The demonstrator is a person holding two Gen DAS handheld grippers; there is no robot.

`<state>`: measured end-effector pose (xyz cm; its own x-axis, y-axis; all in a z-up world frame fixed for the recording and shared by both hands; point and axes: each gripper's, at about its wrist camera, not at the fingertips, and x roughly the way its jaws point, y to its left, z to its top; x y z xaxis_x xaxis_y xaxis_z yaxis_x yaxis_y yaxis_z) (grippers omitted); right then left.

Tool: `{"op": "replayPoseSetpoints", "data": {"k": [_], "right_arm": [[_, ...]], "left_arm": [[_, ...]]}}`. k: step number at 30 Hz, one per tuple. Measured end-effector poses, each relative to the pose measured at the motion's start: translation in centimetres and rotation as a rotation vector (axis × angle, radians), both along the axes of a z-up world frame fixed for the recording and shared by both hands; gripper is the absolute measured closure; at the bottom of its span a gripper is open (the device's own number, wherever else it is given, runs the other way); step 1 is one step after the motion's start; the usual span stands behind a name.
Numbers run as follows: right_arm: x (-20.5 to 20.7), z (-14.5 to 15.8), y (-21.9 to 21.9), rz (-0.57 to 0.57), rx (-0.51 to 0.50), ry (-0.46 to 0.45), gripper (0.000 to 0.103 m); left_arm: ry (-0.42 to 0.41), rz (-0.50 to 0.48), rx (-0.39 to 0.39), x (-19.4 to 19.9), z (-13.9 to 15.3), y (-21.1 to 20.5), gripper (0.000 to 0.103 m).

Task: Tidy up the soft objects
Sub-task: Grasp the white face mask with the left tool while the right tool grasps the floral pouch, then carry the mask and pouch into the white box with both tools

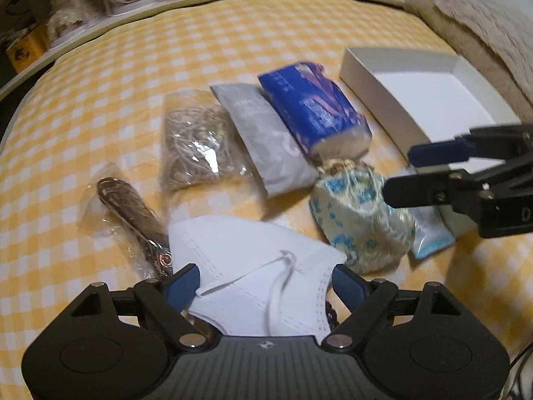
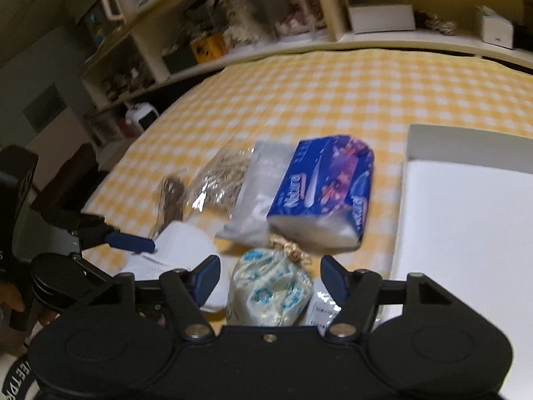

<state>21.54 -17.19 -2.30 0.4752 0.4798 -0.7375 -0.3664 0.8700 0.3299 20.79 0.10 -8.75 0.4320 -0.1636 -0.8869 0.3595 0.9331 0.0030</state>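
One white box [image 1: 393, 100], one face mask [image 1: 253, 250], six soft packets.

Ahead of you the yellow checked cloth [image 1: 233, 40] lies bare up to the shelf edge [image 2: 299, 50], so that side gives room. The white box [image 1: 429, 100] blocks the right, with 1 folded blanket [image 1: 483, 33] behind it. In the middle, 3 packs lie side by side: the blue tissue pack [image 1: 313, 106], the grey pouch [image 1: 266, 140] and the bag of twine [image 1: 193, 143]. The other gripper [image 1: 399, 173] reaches in from the right over the satin pouch [image 1: 359, 220].
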Motion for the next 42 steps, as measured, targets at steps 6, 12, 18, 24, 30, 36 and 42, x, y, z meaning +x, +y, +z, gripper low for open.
{"op": "replayPoseSetpoints", "data": {"k": [6, 12, 18, 24, 30, 36, 42], "right_arm": [[0.1, -1.5, 1.3, 0.059, -0.044, 0.041, 0.043], [0.3, -2.6, 2.2, 0.09, -0.092, 0.059, 0.043], [0.4, -3.4, 2.7, 0.113, -0.124, 0.066, 0.053], [0.0, -3.0, 2.6, 0.113, -0.135, 0.055, 0.077], [-0.6, -1.3, 2.1, 0.109, -0.082, -0.001, 0.085], [-1.3, 0.5, 1.4, 0.081, -0.05, -0.055, 0.085], [-2.1, 3.4, -1.1, -0.023, 0.044, -0.128, 0.085]], "left_arm": [[0.001, -0.049, 0.062, -0.1, -0.9, -0.7, 0.019], [0.003, -0.035, 0.072, 0.1, -1.1, -0.4, 0.05], [-0.014, -0.017, 0.051, 0.3, -0.7, -0.3, 0.078], [-0.056, 0.027, 0.019, -0.2, 0.1, 0.2, 0.096], [-0.118, 0.061, -0.031, -0.9, 1.6, 0.9, 0.098], [-0.227, 0.095, -0.086, -2.8, 4.1, 1.4, 0.098], [-0.346, 0.139, -0.16, -3.8, 6.6, 1.6, 0.098]]}}
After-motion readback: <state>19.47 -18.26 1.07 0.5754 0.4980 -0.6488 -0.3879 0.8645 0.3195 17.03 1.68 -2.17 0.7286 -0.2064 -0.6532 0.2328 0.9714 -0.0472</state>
